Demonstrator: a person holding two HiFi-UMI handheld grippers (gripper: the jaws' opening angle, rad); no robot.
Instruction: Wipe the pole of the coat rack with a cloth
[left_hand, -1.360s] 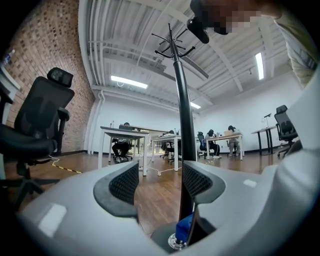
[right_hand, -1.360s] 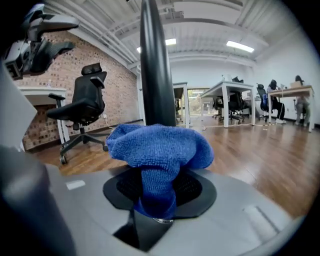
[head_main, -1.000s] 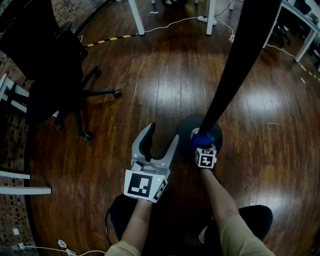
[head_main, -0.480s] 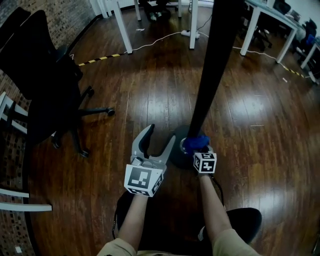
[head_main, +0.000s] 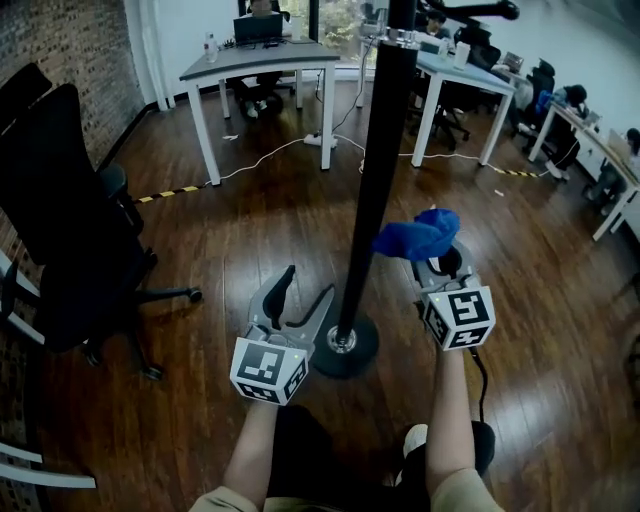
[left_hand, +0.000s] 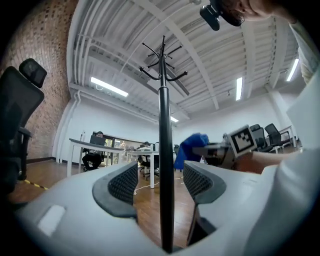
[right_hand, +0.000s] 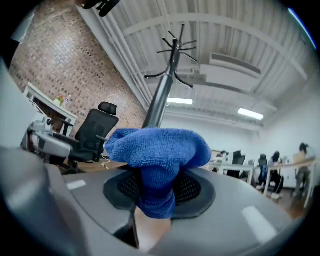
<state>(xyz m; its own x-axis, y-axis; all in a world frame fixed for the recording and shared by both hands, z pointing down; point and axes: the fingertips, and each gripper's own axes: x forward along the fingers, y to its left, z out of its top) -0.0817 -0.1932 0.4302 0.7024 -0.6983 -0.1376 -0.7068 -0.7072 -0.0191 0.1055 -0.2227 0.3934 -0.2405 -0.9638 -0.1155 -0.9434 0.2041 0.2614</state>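
Observation:
The coat rack's black pole (head_main: 372, 170) rises from a round base (head_main: 362, 350) on the wooden floor. A blue cloth (head_main: 420, 237) is clamped in my right gripper (head_main: 432, 256), which is held up beside the pole's right side with the cloth against or very near it. The right gripper view shows the cloth (right_hand: 157, 155) bunched between the pads, with the pole (right_hand: 161, 97) behind. My left gripper (head_main: 308, 283) is low, left of the pole near the base, and open. In the left gripper view the pole (left_hand: 165, 150) stands between the pads (left_hand: 124, 184), untouched.
A black office chair (head_main: 60, 230) stands to the left. White-legged desks (head_main: 260, 60) with seated people line the back and right. A cable (head_main: 290, 150) and striped tape (head_main: 170, 192) lie on the floor beyond the rack.
My right gripper has risen with the cloth from the foot of the pole to well above the base. The head view has tilted up. The left gripper stays low and open.

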